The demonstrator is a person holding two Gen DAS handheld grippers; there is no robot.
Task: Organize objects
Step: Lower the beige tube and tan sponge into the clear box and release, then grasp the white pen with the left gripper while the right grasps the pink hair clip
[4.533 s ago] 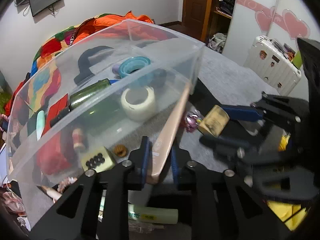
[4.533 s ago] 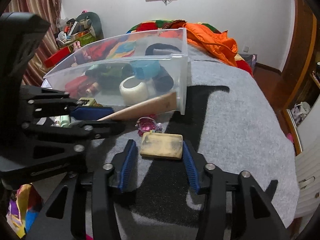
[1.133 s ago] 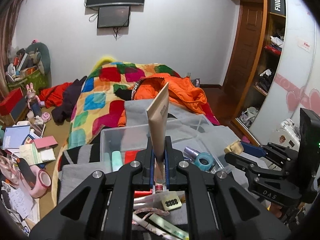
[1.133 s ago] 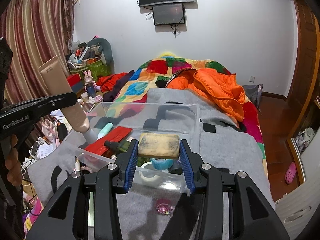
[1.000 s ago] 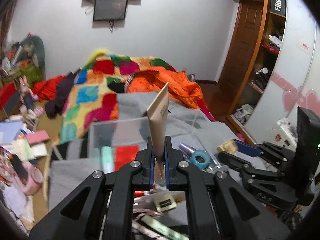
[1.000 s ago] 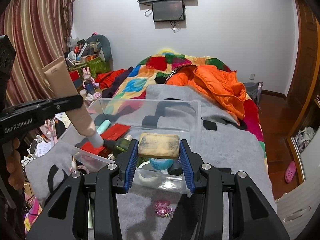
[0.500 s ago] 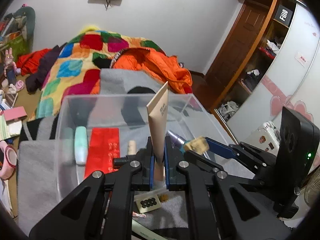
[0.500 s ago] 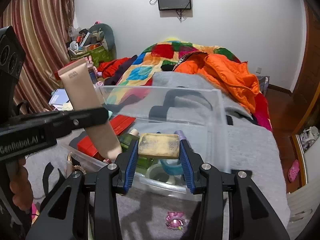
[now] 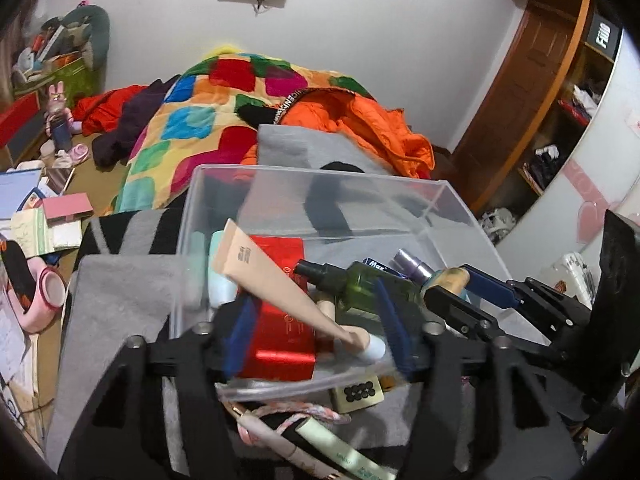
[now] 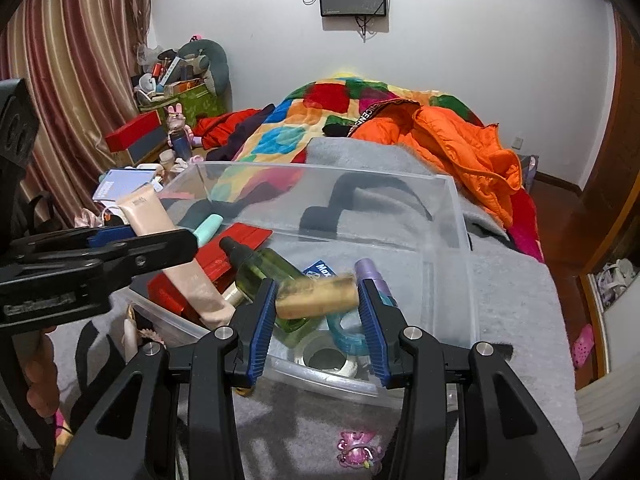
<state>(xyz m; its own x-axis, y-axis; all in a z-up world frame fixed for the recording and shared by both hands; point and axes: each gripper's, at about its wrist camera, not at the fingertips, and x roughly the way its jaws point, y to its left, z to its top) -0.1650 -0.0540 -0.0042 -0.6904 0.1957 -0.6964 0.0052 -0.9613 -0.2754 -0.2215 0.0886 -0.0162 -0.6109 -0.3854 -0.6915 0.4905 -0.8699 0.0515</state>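
- The left claw (image 9: 316,334) is seen opening over the clear plastic bin (image 9: 320,176); its blue pads (image 9: 240,330) stand apart from the beige tube (image 9: 276,284), which is no longer pinched.
- The beige tube is seen tilted inside the bin, its white cap low near the front wall and its flat crimped end raised toward the left; it lies across the red box (image 9: 280,336).
- The right claw (image 10: 318,312) is held narrow, closed on a tan sponge block (image 10: 316,294) that is blurred; the block is carried above the bin's interior.
- A green spray bottle (image 10: 264,266), a purple-capped bottle (image 10: 370,272), a mint tube (image 10: 208,226) and tape rolls (image 10: 328,356) are seen inside the bin.
- The bin is set on a grey blanket (image 10: 512,292) on the bed, where a pink trinket (image 10: 356,448) lies in front of it.
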